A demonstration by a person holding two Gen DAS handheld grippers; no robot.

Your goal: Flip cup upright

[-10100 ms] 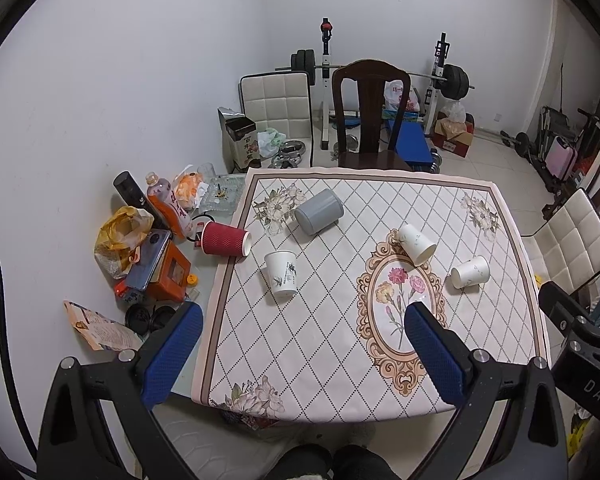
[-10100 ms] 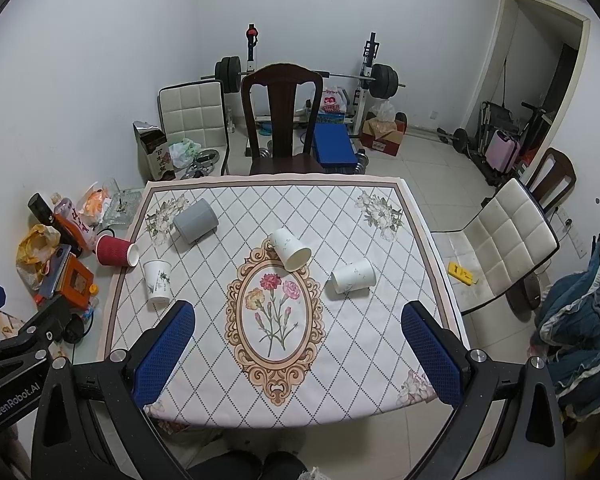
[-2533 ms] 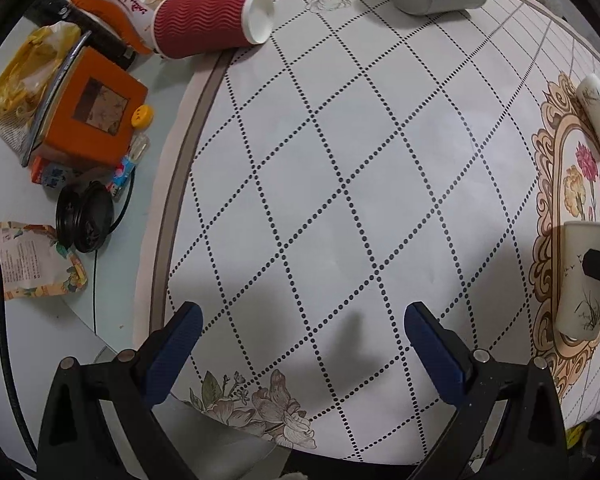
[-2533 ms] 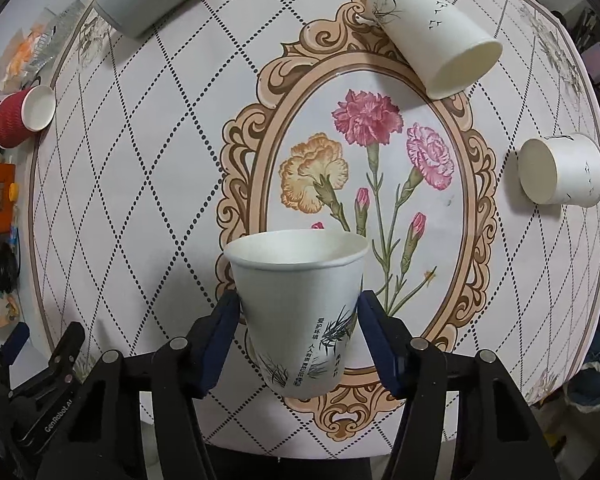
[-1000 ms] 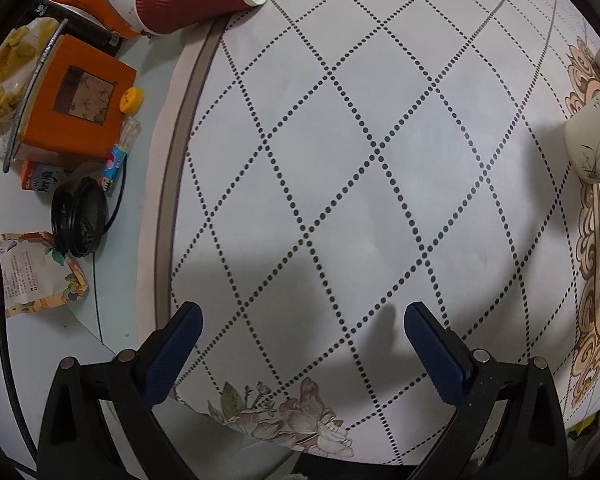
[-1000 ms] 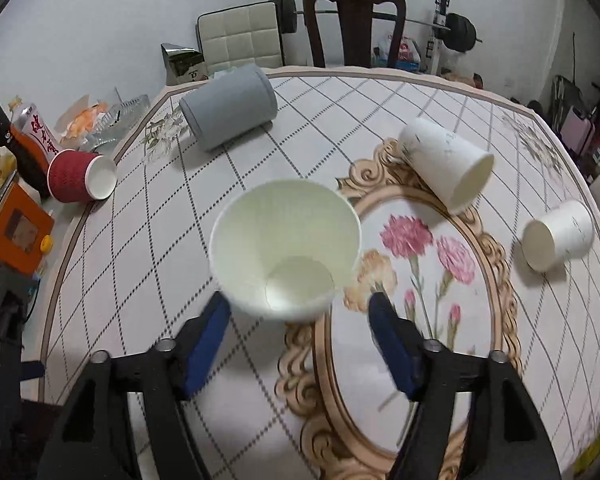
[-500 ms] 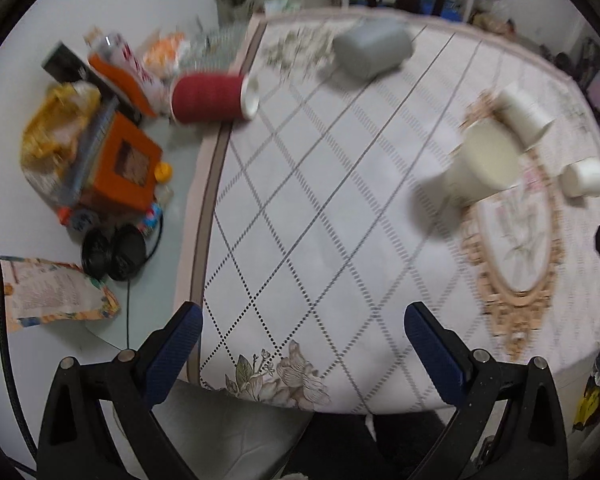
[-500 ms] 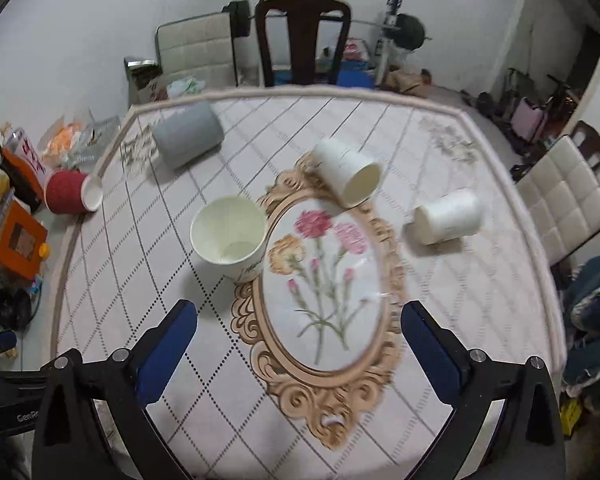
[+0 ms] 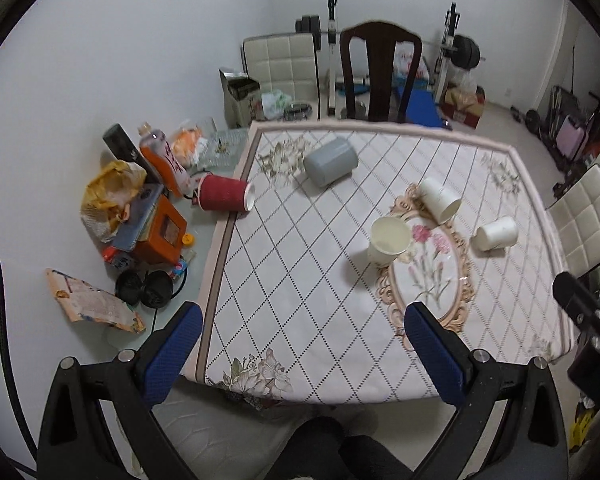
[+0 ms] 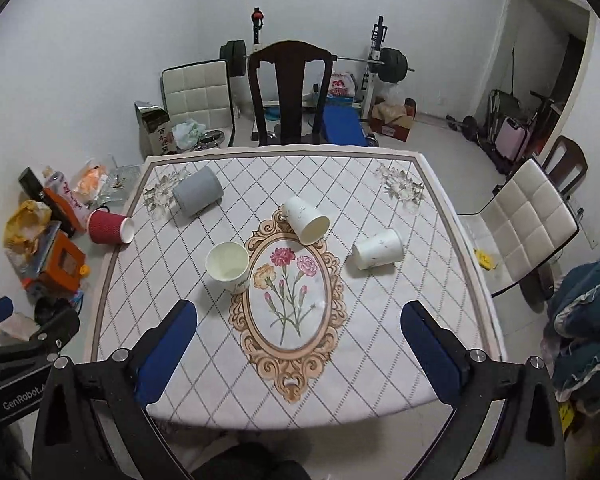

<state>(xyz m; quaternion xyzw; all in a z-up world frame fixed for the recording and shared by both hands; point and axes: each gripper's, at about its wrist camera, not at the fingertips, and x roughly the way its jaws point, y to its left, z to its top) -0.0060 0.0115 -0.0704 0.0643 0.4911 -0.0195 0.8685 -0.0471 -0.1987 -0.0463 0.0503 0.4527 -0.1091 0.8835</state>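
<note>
1. The cup [image 10: 228, 266] stands upright on the table [image 10: 380, 360] at the floral oval's left edge; only the right wrist view shows the doorway (far right).
2. It sits well ahead of both grippers, left gripper [image 9: 300, 344] and right gripper [image 10: 300, 344], each spread wide and holding nothing.
3. It is white paper, mouth up.

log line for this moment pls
left gripper: open, empty | right gripper: open, empty | white cup: upright on table
</note>
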